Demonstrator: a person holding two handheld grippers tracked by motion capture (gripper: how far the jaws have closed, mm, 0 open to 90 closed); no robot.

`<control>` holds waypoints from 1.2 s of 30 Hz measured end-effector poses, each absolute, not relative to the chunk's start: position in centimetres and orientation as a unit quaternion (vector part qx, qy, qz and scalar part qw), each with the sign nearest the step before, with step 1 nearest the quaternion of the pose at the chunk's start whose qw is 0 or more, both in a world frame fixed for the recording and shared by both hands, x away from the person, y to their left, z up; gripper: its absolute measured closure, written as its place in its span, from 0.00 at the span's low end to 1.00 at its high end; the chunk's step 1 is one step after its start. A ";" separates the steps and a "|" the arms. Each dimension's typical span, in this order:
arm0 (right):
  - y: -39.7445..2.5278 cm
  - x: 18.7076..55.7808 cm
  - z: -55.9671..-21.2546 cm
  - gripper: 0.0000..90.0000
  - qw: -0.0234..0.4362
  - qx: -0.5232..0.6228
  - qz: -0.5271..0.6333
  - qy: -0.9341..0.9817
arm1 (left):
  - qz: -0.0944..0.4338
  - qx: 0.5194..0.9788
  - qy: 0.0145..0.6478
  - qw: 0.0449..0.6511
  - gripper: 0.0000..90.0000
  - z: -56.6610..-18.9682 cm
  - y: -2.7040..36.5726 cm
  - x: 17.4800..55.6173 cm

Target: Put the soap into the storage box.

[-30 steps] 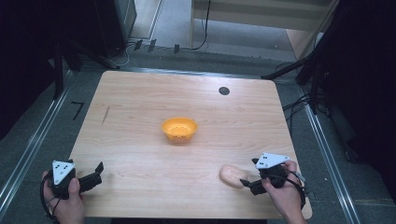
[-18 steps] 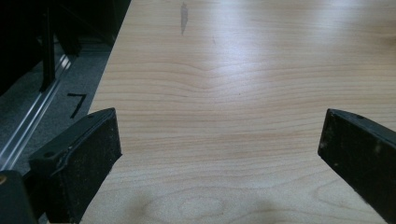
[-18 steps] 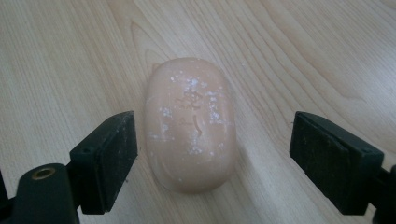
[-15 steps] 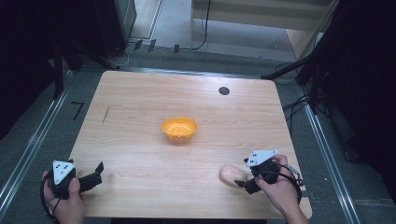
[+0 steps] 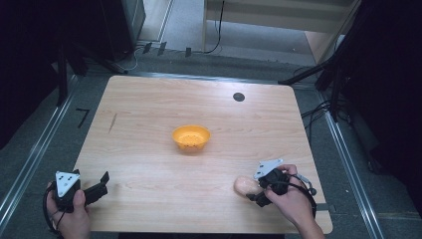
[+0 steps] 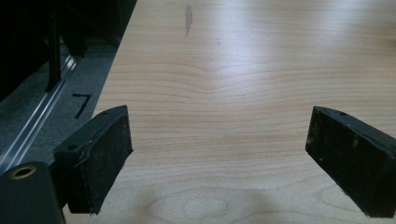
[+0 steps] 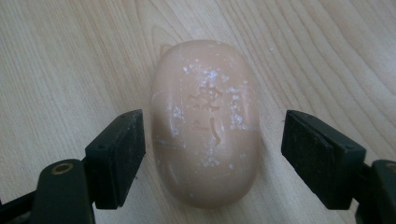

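The right tongs [image 7: 212, 154] are straddling, jaws wide, a bar of soap [image 7: 205, 121] lying on the bench [image 5: 149, 149] between them, its long axis running along the jaws, while the left tongs [image 6: 219, 158] are idling wide open, well apart.

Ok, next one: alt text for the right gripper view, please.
A pale peach bar of soap lies on a light wooden table between the open black jaws of the right gripper. White flecks and a faint embossed mark show on the top of the bar.
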State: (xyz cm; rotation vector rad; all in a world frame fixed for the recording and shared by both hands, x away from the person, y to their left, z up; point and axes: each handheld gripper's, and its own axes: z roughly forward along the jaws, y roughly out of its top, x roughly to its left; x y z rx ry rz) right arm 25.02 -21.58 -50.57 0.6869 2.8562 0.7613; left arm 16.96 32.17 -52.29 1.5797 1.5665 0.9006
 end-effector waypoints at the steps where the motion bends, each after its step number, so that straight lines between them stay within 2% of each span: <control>1: -21.5 25.0 -50.6 0.26 0.053 0.227 0.247 0.941 | 0.349 0.613 0.609 0.362 0.08 -52.3 32.2 17.0; 5: -21.1 25.0 -51.0 0.27 0.056 0.222 0.242 0.943 | 0.354 0.607 0.613 0.362 0.08 -52.3 32.2 16.9; 9: -20.9 25.1 -51.3 0.33 0.055 0.221 0.236 0.945 | 0.351 0.609 0.612 0.363 0.08 -52.3 32.2 16.9; 15: -20.5 25.2 -51.4 0.36 0.054 0.214 0.227 0.949 | 0.352 0.607 0.614 0.360 0.00 -52.3 32.2 16.9; 36: -20.4 25.3 -51.8 0.34 0.041 0.207 0.222 0.952 | 0.349 0.614 0.610 0.359 0.00 -52.3 32.1 17.0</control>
